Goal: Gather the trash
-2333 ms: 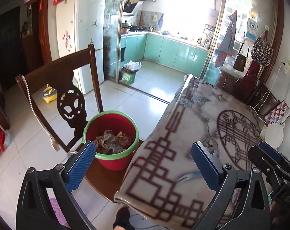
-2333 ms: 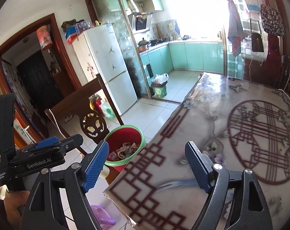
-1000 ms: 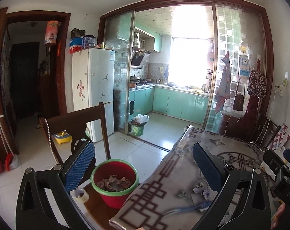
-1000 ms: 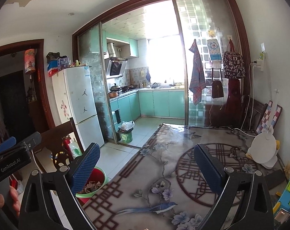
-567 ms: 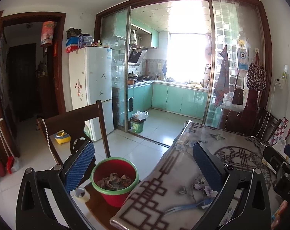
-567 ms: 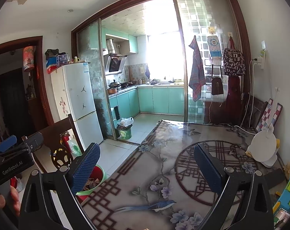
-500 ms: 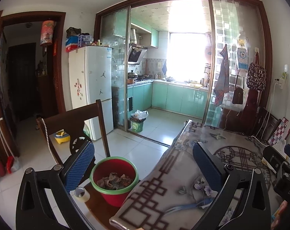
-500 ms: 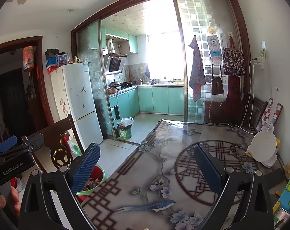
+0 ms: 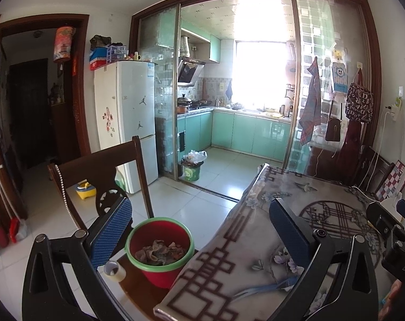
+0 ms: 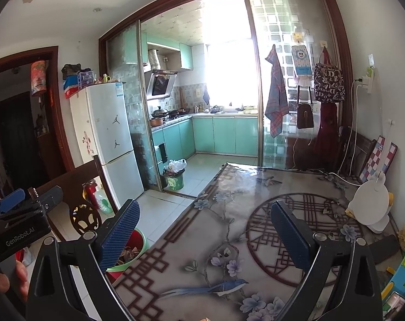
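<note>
The red plastic bucket with a green rim (image 9: 159, 251) sits low and left of centre in your left wrist view, on the seat of the dark wooden chair with a carved back (image 9: 100, 171), tucked against the edge of the table under its patterned floral cloth (image 9: 258, 256). Crumpled brownish trash (image 9: 159, 251) lies inside it.

Your left gripper (image 9: 199, 232) is spread wide and holds nothing; its left blue pad (image 9: 110, 232) shows just left of the bucket's rim, its right pad over the cloth. The bucket lies between the pads in the picture, beyond them. A small roll of clear tape (image 9: 114, 270) rests on the seat near the lower left of the bucket.

Your right gripper (image 10: 205, 238) is likewise wide open and empty, hanging over the tabletop. In this view the bucket is only a sliver at lower left, mostly hidden behind the left pad, and your left gripper's black body appears at the left edge. Only this view shows the white round-headed desk fan (image 10: 371, 208) on the right side of the table and the painted blue bird (image 10: 224, 286) on the cloth at lower centre.

A small green bin with a plastic bag (image 9: 193, 167) stands at the kitchen doorway, mid-frame, beside the white refrigerator (image 9: 127, 123).
</note>
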Demonstrator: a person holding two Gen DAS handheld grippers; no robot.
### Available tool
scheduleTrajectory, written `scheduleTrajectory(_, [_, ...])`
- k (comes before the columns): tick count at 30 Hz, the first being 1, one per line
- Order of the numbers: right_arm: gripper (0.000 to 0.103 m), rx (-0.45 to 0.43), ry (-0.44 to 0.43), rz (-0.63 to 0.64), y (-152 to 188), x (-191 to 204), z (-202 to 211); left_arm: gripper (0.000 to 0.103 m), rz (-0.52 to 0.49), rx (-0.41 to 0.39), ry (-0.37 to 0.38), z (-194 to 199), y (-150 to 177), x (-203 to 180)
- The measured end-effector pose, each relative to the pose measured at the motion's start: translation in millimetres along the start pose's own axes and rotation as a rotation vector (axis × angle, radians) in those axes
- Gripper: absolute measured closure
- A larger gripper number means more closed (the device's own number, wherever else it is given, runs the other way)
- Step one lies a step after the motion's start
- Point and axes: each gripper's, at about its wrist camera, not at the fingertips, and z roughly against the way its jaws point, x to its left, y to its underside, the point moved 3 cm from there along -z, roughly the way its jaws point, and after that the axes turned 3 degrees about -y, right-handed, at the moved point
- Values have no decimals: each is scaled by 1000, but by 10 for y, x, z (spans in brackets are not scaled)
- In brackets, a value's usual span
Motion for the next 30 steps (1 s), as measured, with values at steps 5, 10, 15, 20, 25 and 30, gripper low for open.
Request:
scheduleTrajectory(5, [4, 3, 0, 2, 6, 10, -36, 0, 4, 17, -4, -67, -4, 8])
scheduleTrajectory(10, [4, 9, 3, 0, -5, 18, -91, 0, 3, 27, -3, -107, 3, 3])
scheduleTrajectory(15, [4, 11, 5, -1, -8, 12, -119, 0, 3, 30, -3, -120, 3, -7])
scheduleTrajectory(20, [4, 13, 5, -2, 3, 3, -142, 0, 2, 34, 0, -130, 3, -10])
scheduleTrajectory(25, [4, 13, 6, -2, -2, 0, -145, 0, 1, 36, 4, -134, 3, -15])
scheduleTrajectory(30, [4, 13, 7, -4, 2, -6, -151, 0, -5, 45, 4, -188, 31, -48])
